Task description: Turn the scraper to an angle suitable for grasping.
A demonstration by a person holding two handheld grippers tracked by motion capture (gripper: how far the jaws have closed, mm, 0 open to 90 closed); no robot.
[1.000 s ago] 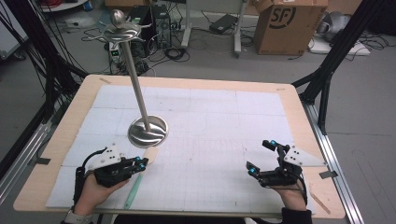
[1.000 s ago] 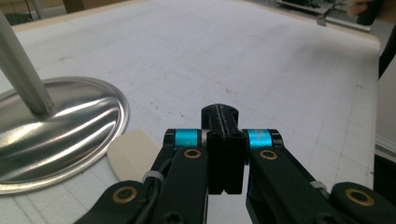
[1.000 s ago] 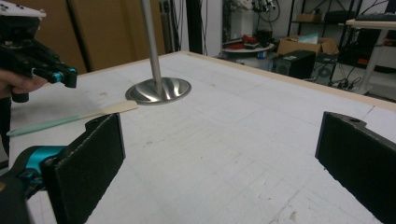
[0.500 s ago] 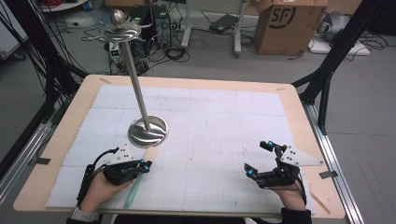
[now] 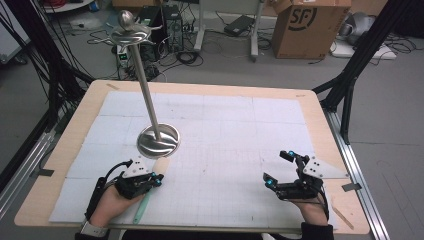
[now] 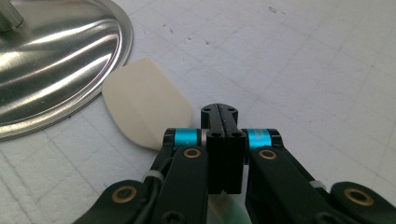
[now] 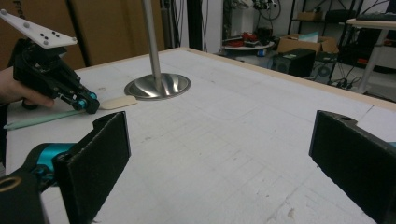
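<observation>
From above, my left tongs [image 5: 156, 179] sit low over the spatula [image 5: 145, 202], whose green handle runs back under my hand while its cream blade reaches the stand [image 5: 158, 141] just ahead. My right tongs [image 5: 280, 172] rest well off to the side, spread and empty. In the left gripper view the jaws are pressed together over the spatula's neck, blade [image 6: 145, 102] ahead-left touching the stand's base [image 6: 56, 60]; I cannot tell whether they pinch it. If not, a lift leaves it behind. In the right gripper view the stand's pole [image 7: 152, 42] looks tall: a swung blade could knock it.
</observation>
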